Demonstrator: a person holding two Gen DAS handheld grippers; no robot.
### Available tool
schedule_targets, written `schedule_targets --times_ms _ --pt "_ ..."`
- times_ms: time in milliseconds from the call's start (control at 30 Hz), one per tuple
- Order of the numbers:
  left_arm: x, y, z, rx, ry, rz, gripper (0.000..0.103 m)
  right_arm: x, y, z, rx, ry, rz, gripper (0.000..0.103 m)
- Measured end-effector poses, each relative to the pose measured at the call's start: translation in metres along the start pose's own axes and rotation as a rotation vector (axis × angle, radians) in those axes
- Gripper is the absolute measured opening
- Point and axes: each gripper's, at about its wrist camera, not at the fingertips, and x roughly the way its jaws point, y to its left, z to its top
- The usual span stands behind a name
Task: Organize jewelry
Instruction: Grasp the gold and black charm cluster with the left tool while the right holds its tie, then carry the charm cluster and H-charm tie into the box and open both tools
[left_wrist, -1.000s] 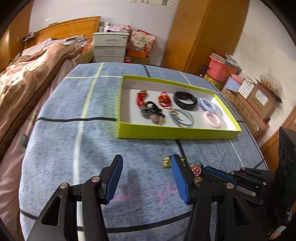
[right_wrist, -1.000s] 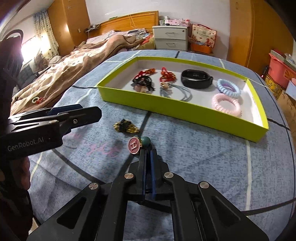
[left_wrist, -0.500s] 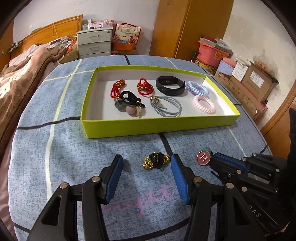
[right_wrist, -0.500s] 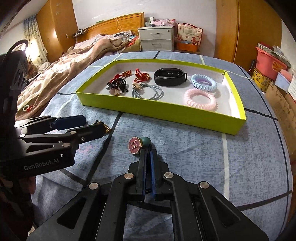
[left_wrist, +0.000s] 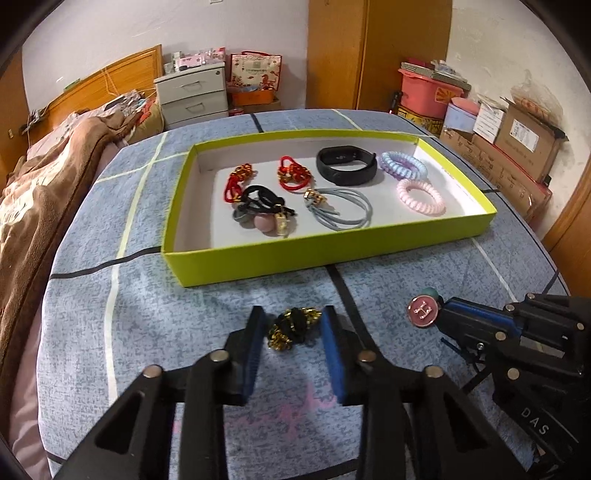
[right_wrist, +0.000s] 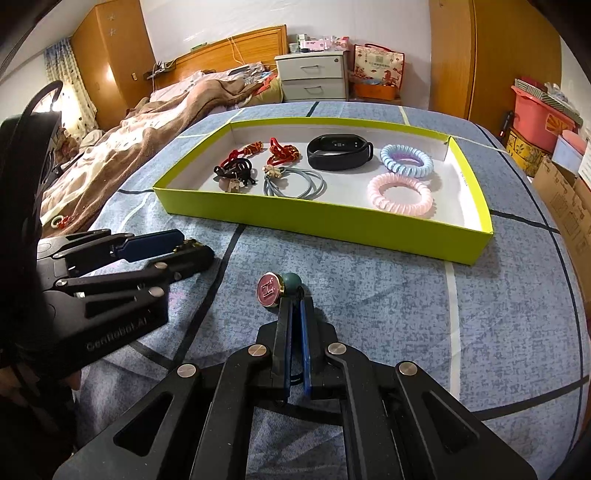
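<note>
A black and gold hair tie (left_wrist: 293, 326) lies on the blue cloth between the fingers of my left gripper (left_wrist: 291, 319), which is open around it with gaps on both sides. My right gripper (right_wrist: 293, 299) is shut on a hair tie with a pink round charm (right_wrist: 269, 290) and a green bead, held just above the cloth; it also shows in the left wrist view (left_wrist: 423, 312). The lime green tray (left_wrist: 332, 254) beyond holds red knots, a black band (left_wrist: 345, 164), grey ties, and blue and pink coil ties.
The tray also shows in the right wrist view (right_wrist: 332, 221). A bed with a brown blanket (right_wrist: 147, 129) runs along the left. A drawer unit (left_wrist: 192, 96), cardboard boxes (left_wrist: 517, 140) and a red bin stand beyond the table.
My left gripper has swung toward the black and gold hair tie, come down around it and narrowed its opening. My right gripper has kept hold of the pink charm tie.
</note>
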Motion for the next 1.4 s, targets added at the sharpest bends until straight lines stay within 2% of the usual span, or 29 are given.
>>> schedule_targets --times_ms 267,733,1100,1400 --pt "-0.003 0.005 -0.003 -0.029 0.002 -0.011 0.025 -0.001 -0.002 0.0 0.009 -0.005 0.006 0.004" --pt "-0.029 0.017 0.005 -0.082 -0.054 -0.029 0.024 -0.022 -0.006 0.01 0.029 -0.067 0.046 0.004" --pt "-0.039 0.029 0.038 -0.104 -0.108 -0.043 0.025 -0.03 -0.012 0.05 0.038 -0.124 0.053 0.004" --pt "-0.015 0.038 0.063 -0.141 -0.09 -0.049 0.025 -0.002 -0.029 0.083 0.061 -0.109 0.024 0.004"
